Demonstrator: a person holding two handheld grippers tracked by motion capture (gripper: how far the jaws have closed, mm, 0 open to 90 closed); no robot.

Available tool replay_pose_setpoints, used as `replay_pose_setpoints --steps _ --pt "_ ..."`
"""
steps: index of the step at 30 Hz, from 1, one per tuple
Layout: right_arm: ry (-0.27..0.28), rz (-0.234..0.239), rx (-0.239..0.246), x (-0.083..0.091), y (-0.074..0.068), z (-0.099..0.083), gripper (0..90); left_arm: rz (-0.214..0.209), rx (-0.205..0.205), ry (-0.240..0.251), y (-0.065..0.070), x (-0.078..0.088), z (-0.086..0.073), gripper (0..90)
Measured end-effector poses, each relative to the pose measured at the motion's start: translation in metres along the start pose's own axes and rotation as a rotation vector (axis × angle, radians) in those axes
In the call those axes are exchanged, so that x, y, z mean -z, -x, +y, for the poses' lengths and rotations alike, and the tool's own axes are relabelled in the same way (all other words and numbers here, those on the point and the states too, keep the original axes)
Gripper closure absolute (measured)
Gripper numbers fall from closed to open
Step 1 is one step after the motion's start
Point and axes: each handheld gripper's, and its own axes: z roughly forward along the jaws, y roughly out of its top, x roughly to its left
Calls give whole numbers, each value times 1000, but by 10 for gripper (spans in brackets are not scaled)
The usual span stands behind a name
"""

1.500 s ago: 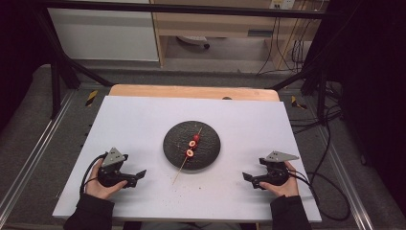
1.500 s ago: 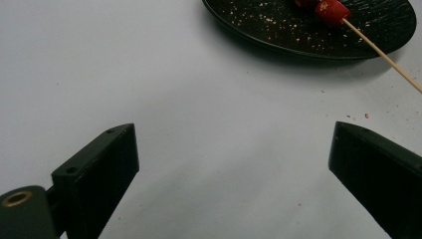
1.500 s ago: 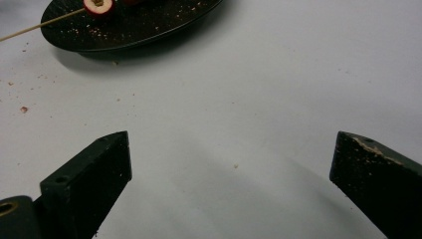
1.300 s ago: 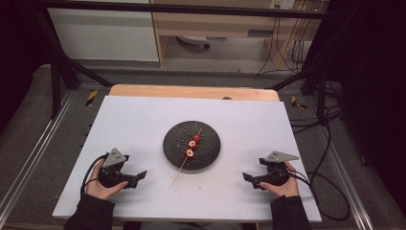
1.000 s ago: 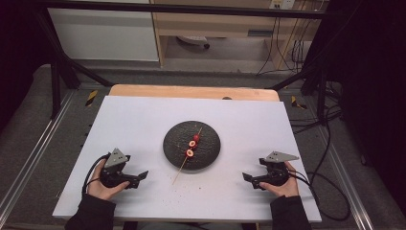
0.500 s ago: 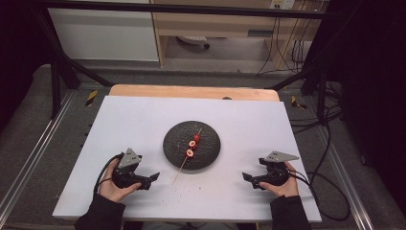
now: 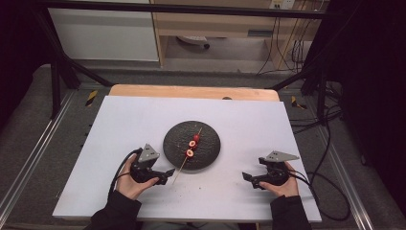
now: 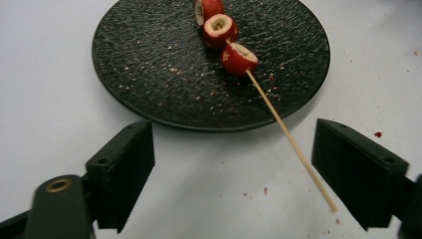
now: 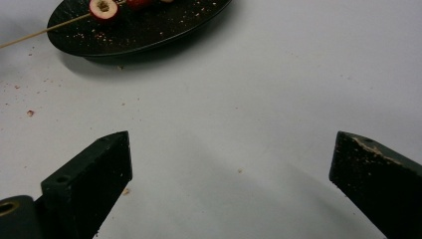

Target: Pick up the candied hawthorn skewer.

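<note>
Resting on black plate [image 7: 207,148]: one wooden skewer [image 8: 291,142] with three red fruit pieces [image 8: 238,56]. Left gripper [image 8: 234,169] spread wide around skewer's free end, gripping nothing. Right gripper [image 9: 229,184] likewise agape, empty.

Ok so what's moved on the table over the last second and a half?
The left gripper slid across the table toward the plate, and now sits with its fingers open by the bare end of the skewer. It grasped nothing. The right gripper, plate and skewered fruit pieces stayed where they were.

Rough matt black plate [image 8: 149,64], wooden skewer [image 8: 291,144]
</note>
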Motion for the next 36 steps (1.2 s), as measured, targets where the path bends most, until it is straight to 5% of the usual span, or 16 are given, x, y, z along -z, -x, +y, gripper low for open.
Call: replay_pose_setpoints --steps 7,23,36 --pt "2 -1 8 0 0 1 42 -7 20 -19 11 -16 12 297" --pt "6 1 1 1 -1 1 44 51 77 -70 23 -57 27 679" --pt "11 0 1 1 0 1 44 114 85 -91 28 -64 29 851"
